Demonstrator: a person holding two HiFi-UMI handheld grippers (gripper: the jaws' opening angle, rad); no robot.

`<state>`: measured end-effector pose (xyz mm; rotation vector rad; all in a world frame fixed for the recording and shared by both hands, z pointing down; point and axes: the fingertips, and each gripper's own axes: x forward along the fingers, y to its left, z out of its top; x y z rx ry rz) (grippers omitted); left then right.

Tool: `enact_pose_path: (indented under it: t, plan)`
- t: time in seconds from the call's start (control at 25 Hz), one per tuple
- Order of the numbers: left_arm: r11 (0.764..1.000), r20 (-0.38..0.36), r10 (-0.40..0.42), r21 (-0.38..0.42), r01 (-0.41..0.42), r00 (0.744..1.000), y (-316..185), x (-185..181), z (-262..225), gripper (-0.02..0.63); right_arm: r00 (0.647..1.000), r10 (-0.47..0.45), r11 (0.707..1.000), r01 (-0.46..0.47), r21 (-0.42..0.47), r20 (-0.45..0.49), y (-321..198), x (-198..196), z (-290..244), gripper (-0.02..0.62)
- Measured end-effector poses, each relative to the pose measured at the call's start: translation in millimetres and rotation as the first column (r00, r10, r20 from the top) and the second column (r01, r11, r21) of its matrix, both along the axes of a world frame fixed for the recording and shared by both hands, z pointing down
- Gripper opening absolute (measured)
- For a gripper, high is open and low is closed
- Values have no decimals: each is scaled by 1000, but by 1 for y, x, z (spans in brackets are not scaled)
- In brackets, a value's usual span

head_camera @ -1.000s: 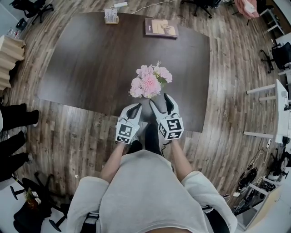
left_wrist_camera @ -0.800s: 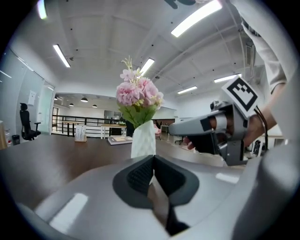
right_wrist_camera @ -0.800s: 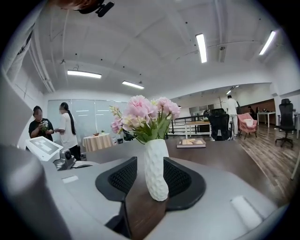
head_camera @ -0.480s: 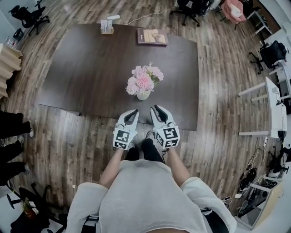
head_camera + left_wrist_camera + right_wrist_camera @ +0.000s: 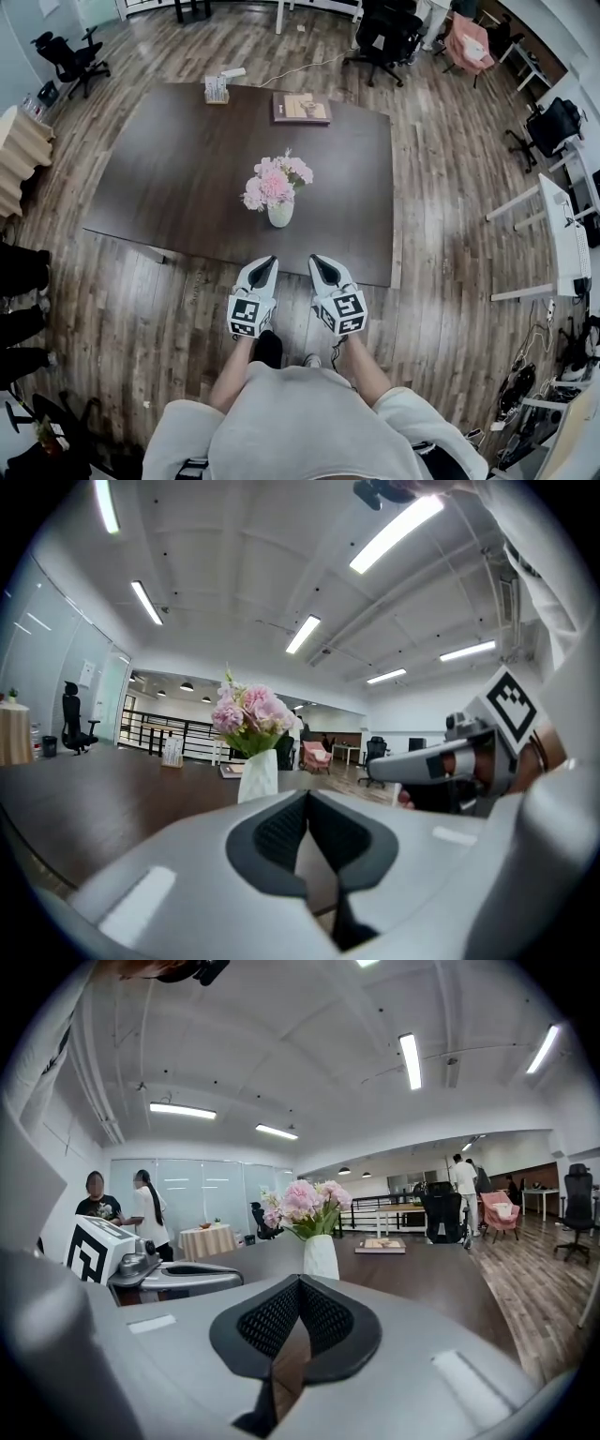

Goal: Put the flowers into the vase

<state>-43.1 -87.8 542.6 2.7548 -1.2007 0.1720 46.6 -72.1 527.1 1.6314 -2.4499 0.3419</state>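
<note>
Pink flowers [image 5: 274, 181] stand upright in a white vase [image 5: 280, 214] on the dark table [image 5: 169, 178], near its front edge. The same bunch of flowers [image 5: 248, 712] shows in the left gripper view above its vase [image 5: 258, 775], and the flowers [image 5: 305, 1204] and vase [image 5: 321, 1256] show in the right gripper view too. My left gripper [image 5: 265, 262] and right gripper [image 5: 321, 262] sit side by side in front of the table edge, well short of the vase. Both are shut with nothing between the jaws.
A book [image 5: 301, 108] and a small card holder [image 5: 217, 90] lie at the table's far side. Office chairs [image 5: 70, 58] and desks [image 5: 553, 225] stand around on the wood floor. People's legs [image 5: 21, 272] are at the left.
Both grippers pulled back from the vase toward my body. The right gripper's jaws went from wide open to shut. The flowers stay in the vase.
</note>
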Motion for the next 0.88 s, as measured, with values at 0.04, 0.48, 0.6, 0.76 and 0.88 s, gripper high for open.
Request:
enact_pose_path:
  t: [0.04,0.48,0.6,0.76,0.88]
  plan:
    - [1000,1,-8,3,8,1000,7,4,-2,9,1000,-4,1000,4,3,1,7,4,0,-3]
    - [996,46,-85,23,84,995,114,39,-28,9,999,-47,999,47,25,0,110,55,-10,-3]
    - [995,47,-95,39,93,994,130,48,-35,9,999,-52,998,52,43,-1,126,63,-15,-5]
    - [995,36,-93,39,92,995,148,56,-41,9,997,-76,995,77,62,-7,146,63,-23,-4]
    - [995,38,-93,40,92,995,160,58,-44,9,996,-93,993,94,71,-12,158,59,-26,-5]
